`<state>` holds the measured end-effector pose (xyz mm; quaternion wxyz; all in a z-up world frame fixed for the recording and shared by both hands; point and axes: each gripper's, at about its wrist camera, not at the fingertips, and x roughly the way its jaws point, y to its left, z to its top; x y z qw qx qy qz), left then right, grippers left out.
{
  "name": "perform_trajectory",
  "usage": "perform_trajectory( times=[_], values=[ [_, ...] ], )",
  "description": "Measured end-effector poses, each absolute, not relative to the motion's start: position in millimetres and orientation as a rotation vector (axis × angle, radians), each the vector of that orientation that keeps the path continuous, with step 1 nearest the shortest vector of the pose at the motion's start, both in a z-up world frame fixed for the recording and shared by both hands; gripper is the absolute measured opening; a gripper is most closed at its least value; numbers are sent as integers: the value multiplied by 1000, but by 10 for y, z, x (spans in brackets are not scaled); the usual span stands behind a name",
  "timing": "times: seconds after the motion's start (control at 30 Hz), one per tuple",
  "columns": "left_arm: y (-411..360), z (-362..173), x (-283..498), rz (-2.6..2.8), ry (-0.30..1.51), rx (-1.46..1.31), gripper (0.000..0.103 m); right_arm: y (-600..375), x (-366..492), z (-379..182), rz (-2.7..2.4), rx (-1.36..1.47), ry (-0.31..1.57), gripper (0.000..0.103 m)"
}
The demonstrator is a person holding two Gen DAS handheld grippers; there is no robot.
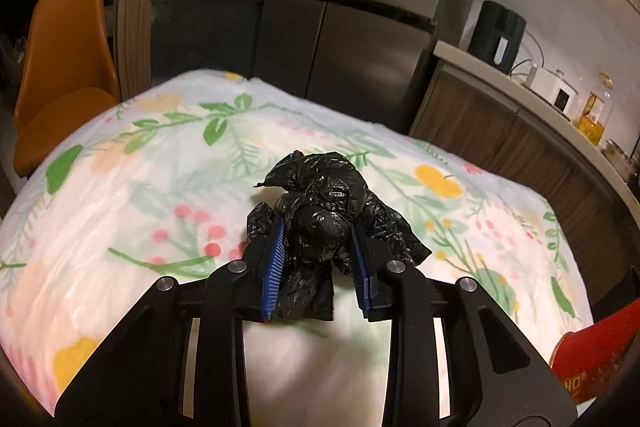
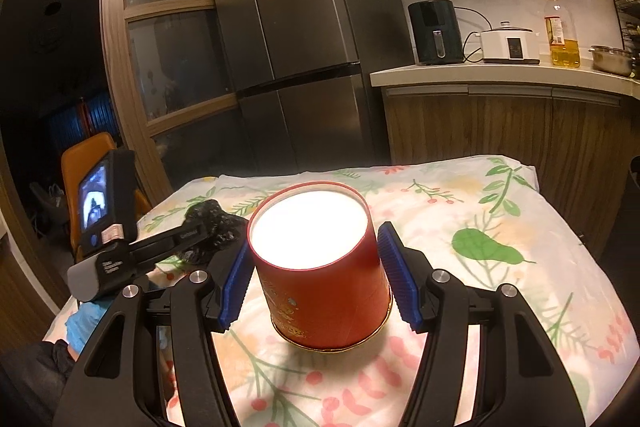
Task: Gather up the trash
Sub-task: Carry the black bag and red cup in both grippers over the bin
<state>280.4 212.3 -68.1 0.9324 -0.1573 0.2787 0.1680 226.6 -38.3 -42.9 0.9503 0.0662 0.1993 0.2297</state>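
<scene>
A crumpled black plastic bag (image 1: 320, 211) lies on the floral tablecloth (image 1: 140, 167). My left gripper (image 1: 319, 229) has its blue pads closed on the bag. The bag also shows in the right wrist view (image 2: 214, 223), left of a red cylindrical tub (image 2: 320, 267) with a white inside that stands upright on the table. My right gripper (image 2: 314, 247) is shut on the tub, its blue pads against the tub's two sides. The tub's edge shows at the lower right of the left wrist view (image 1: 596, 355).
An orange chair (image 1: 60, 67) stands at the table's far left. A steel fridge (image 2: 296, 27) is behind the table. A counter (image 2: 500, 75) on the right holds an air fryer (image 2: 434, 31), a cooker, an oil bottle (image 2: 562, 27) and a pot.
</scene>
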Motion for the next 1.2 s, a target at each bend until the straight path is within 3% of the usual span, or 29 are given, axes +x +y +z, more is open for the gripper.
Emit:
perform_trajectory(
  times=[0.57,1.2],
  values=[
    [1027,-253,1942,312,502,-247,29,-1069,1895,-256,403,139,372,60],
    [-320,-68,2008,97,478,-129,29,-2181,1657,-46,224,200,282,60]
  ],
)
